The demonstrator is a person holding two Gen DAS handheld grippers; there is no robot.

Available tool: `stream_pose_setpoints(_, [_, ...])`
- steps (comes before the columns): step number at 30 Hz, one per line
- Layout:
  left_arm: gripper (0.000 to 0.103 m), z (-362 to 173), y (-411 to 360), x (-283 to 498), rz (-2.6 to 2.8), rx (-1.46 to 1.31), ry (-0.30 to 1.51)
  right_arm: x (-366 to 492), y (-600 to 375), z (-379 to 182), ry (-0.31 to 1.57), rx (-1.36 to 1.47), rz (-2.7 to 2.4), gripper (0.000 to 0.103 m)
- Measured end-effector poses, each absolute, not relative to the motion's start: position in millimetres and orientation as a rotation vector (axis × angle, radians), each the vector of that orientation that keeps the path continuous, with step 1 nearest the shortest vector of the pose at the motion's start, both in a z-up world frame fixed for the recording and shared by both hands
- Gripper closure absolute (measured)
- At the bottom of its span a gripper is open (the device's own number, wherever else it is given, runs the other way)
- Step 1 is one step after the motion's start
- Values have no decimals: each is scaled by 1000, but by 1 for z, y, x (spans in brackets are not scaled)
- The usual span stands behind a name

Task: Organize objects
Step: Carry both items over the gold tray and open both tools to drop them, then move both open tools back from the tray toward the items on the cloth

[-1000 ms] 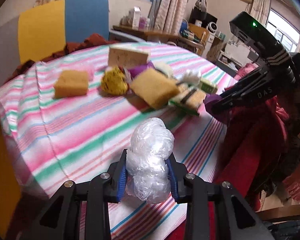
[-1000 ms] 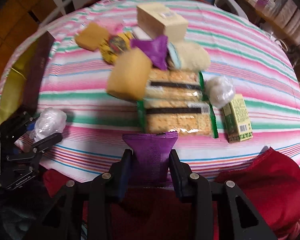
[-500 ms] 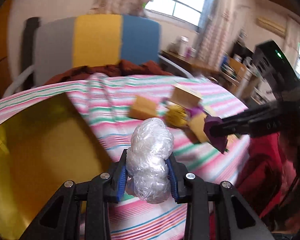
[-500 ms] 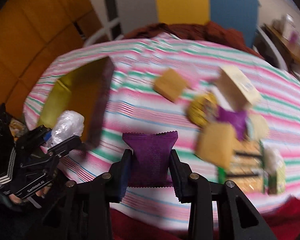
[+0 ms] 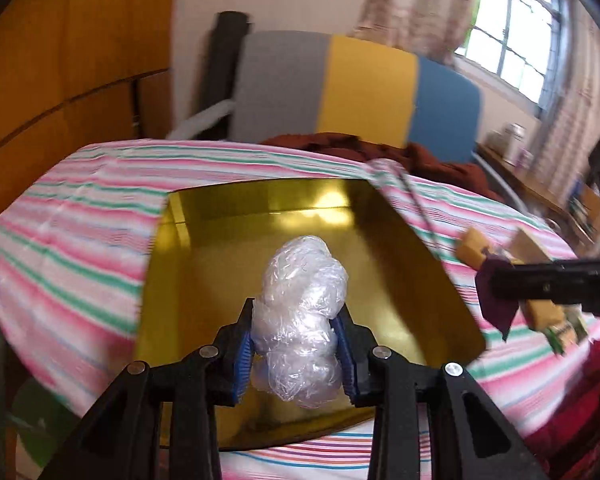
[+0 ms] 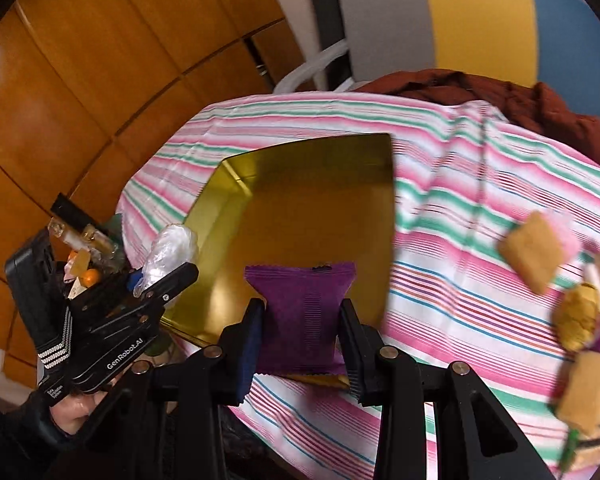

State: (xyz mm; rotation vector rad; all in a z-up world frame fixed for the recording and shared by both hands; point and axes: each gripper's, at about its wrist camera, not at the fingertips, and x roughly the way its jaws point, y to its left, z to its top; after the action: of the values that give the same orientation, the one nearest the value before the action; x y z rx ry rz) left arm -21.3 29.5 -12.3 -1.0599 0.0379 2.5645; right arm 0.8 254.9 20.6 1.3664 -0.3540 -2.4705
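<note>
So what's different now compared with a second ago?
Both hand-held grippers swung away from the pile of sponges and snacks toward the gold tray. The left hand-held gripper now holds its plastic wad over the tray; the right hand-held gripper brings the purple packet to the tray's edge. Grips unchanged; nothing released.

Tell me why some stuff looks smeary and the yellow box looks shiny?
Left wrist view: the gold tray mirrors window light as bright glare; the plastic ball stays sharp while the room streaks. Right wrist view: the sponges at the right edge are blurred, the purple packet is crisp, and the edges bend.
</note>
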Motion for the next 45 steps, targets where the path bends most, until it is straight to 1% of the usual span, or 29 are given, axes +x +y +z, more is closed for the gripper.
stream_pose_setpoints(9, [58,-16,0,-28,2681,-1109,-15,-21,203,5,-301,1364,-2407,66])
stream_pose_setpoints(10, [58,-15,-3,-27,2689,-1110,-31,-23,200,4,-284,1366,-2410,65])
stream_pose_setpoints(11, [58,-15,-4,-27,2690,-1109,-44,-24,198,3,-261,1364,-2419,63])
stream_pose_setpoints(13, [56,-13,-7,-26,2697,-1113,-71,-25,190,1,-204,1361,-2461,63])
stream_pose_setpoints(14, [56,-13,-9,-25,2704,-1120,-87,-27,189,0,-193,1360,-2468,60])
stream_pose_setpoints(16, [55,-12,-13,-23,2712,-1124,-106,-29,183,-2,-174,1347,-2491,48])
stream_pose_setpoints(17, [55,-12,-15,-22,2721,-1133,-115,-29,181,-3,-173,1347,-2498,35])
stream_pose_setpoints(18, [55,-12,-15,-22,2720,-1141,-122,-27,180,-4,-171,1341,-2501,31])
stream_pose_setpoints(25, [55,-11,-18,-22,2748,-1155,-150,-8,183,2,-135,1279,-2624,31])
stream_pose_setpoints(27, [55,-9,-17,-20,2753,-1146,-151,-2,186,6,-131,1254,-2671,25])
stream_pose_setpoints(28, [55,-8,-16,-20,2749,-1142,-154,1,188,8,-124,1240,-2697,24])
stream_pose_setpoints(35, [55,-4,-9,-14,2740,-1108,-142,8,196,11,-90,1215,-2796,23])
stream_pose_setpoints(38, [55,-4,-4,-12,2734,-1107,-126,11,203,10,-92,1211,-2826,19])
stream_pose_setpoints(43, [55,-4,5,-10,2713,-1099,-102,19,217,11,-93,1205,-2879,19])
stream_pose_setpoints(45, [55,-3,10,-8,2693,-1093,-90,22,224,12,-108,1198,-2898,16])
